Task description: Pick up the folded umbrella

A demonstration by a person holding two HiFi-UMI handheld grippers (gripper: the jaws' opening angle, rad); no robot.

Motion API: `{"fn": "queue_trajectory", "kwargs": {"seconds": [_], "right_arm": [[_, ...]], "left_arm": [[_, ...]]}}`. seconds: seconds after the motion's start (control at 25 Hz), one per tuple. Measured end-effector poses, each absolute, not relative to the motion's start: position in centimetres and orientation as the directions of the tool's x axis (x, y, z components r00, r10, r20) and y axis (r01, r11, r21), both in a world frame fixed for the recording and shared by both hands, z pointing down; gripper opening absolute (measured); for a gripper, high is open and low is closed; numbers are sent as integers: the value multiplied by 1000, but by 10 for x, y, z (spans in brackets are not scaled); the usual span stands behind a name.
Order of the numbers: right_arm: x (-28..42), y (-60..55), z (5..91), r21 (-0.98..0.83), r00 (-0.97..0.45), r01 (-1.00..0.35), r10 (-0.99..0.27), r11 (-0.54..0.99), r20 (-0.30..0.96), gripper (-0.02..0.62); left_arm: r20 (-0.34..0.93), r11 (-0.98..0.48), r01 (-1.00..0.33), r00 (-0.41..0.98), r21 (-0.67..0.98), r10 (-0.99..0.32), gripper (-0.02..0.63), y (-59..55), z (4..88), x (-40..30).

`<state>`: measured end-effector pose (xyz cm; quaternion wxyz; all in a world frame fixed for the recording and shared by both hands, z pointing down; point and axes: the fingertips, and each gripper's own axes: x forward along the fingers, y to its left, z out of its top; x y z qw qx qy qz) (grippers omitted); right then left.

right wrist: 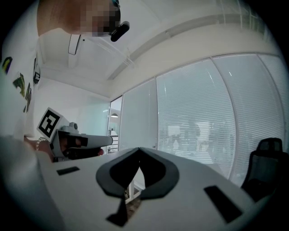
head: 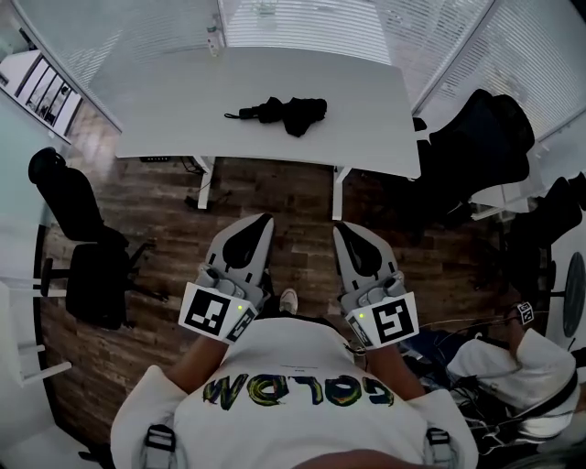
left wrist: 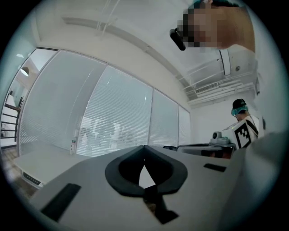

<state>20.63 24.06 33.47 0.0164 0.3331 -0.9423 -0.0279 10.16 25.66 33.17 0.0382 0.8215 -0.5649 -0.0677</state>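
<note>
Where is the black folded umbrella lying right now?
In the head view, the folded umbrella lies near the middle of the white table, slightly right of centre, with the window blinds beyond it.

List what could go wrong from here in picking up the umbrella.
1. The left gripper and right gripper are both shut. Reaching the umbrella like that would likely shove it across the table, not grasp it.
2. Its cloth looks loosely bunched at the right end. A grip there may catch only fabric, so it sags or slips.
</note>
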Motion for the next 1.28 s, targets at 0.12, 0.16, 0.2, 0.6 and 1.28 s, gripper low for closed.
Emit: {"fn": "queue_trajectory", "kwargs": {"seconds": [0.12,0.16,0.2,0.6,1.28], "right_arm": [[193,223,335,67,-779,-625,-627,778,14,11],[188,215,334,67,-779,-625,-627,778,14,11],[182,208,333,68,-779,-625,-627,778,14,11],[114,118,326,91,-770,-634,-638,768,14,11],[-15,-9,328,104,-762,-641,-647,761,40,11]], "left_arm": [[-69,-359,-922,352,144,-933,11,239,333,89],[-68,-359,-922,352,145,-933,11,231,333,84],[-67,-359,-922,353,146,-933,11,224,332,79],[-71,-381,-911,374,155,-925,11,131,330,13],[-59,-394,-903,390,173,-919,11,6,334,-114]]}}
